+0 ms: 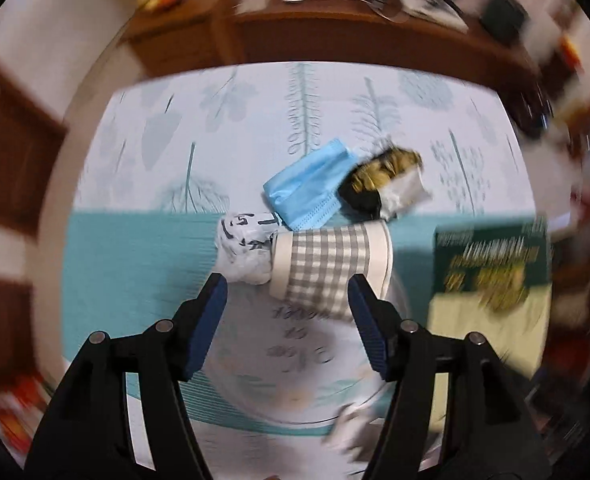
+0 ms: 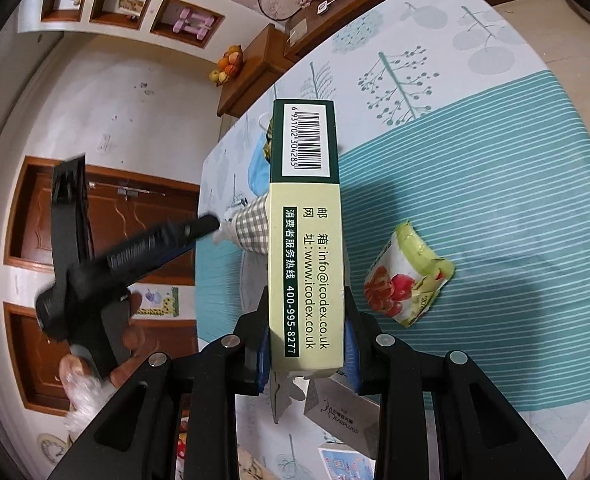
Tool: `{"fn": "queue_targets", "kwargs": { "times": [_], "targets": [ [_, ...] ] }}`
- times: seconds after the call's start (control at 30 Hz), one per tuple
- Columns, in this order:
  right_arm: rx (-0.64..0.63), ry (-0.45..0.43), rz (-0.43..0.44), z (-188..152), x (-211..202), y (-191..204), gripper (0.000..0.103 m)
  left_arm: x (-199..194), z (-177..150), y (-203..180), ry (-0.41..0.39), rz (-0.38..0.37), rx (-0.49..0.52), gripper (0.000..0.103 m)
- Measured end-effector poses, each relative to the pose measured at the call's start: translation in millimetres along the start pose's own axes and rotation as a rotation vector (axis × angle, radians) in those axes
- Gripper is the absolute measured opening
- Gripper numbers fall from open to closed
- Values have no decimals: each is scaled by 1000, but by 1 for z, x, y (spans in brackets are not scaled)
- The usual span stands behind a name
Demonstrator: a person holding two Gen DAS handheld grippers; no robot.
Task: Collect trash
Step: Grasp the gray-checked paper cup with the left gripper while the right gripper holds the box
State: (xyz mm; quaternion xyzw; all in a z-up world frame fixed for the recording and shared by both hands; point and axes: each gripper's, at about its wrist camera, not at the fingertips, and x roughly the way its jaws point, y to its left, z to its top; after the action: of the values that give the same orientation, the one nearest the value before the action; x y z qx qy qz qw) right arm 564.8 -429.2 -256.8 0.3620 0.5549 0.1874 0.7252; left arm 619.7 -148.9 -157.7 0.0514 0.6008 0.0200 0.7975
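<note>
Right wrist view: right gripper (image 2: 307, 344) fingers pinch a green-and-cream carton (image 2: 305, 240) printed "www.icodex.co.uk", hiding the grey-checked paper cup (image 2: 251, 228). Left gripper (image 1: 287, 312) fingers are spread beside that cup.

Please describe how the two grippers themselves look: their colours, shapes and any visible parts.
Both the left gripper and the right gripper have black plastic linkage arms with round silver pivot pins. Their fingers are narrow and carry dark blue ribbed pads. No cables or markings show. Seen from the right wrist view, the left gripper has a chunky black body.
</note>
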Motion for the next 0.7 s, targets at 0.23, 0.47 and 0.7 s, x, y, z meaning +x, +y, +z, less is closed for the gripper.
{"fn": "queue_targets", "kwargs": {
  "times": [0.23, 0.47, 0.7],
  "targets": [
    [68, -89, -1, 2, -28, -3, 28, 5, -15, -1, 19, -70, 272, 60],
    [155, -159, -39, -10, -24, 4, 28, 13, -26, -8, 1, -175, 626, 60],
    [321, -279, -97, -43, -5, 26, 28, 40, -22, -21, 29, -229, 891, 60]
  ]
}}
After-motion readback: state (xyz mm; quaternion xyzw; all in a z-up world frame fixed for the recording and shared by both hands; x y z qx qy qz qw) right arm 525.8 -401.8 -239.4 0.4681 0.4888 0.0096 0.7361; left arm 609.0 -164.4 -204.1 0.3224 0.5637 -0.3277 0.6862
